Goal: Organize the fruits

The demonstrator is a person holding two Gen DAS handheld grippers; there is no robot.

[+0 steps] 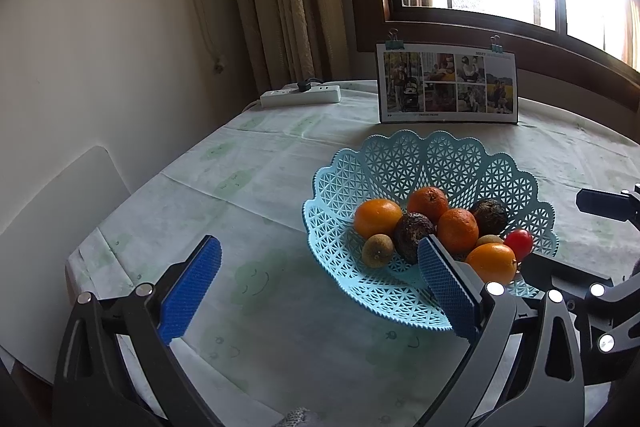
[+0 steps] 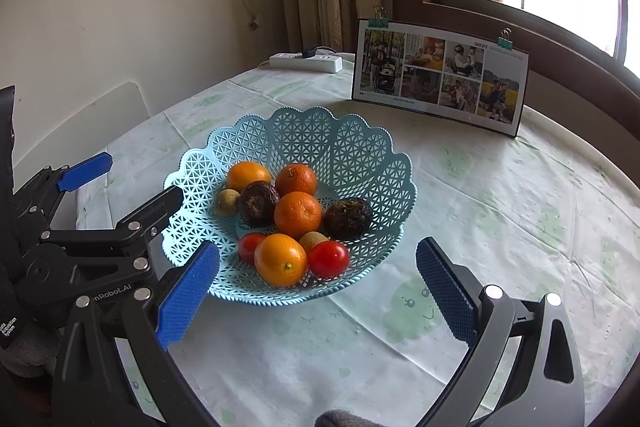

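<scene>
Light-blue lattice basket (image 2: 352, 147) stands on the table (image 2: 500, 195), near its middle. All fruit lies inside it: four oranges, one at the near edge (image 2: 281, 259), two dark wrinkled fruits (image 2: 347, 218), two red tomatoes (image 2: 329, 259) and two small brownish fruits (type cannot be told).

Left gripper (image 1: 320, 285) hovers over the cloth just left of the basket, fingers spread wide, empty; its right pad (image 1: 446, 287) overlaps the basket rim in view. Right gripper (image 2: 318, 289) hangs at the near side of the basket, equally wide, empty.

At the far side: a photo card (image 2: 440, 75) standing upright and a white power strip (image 2: 306, 62).
</scene>
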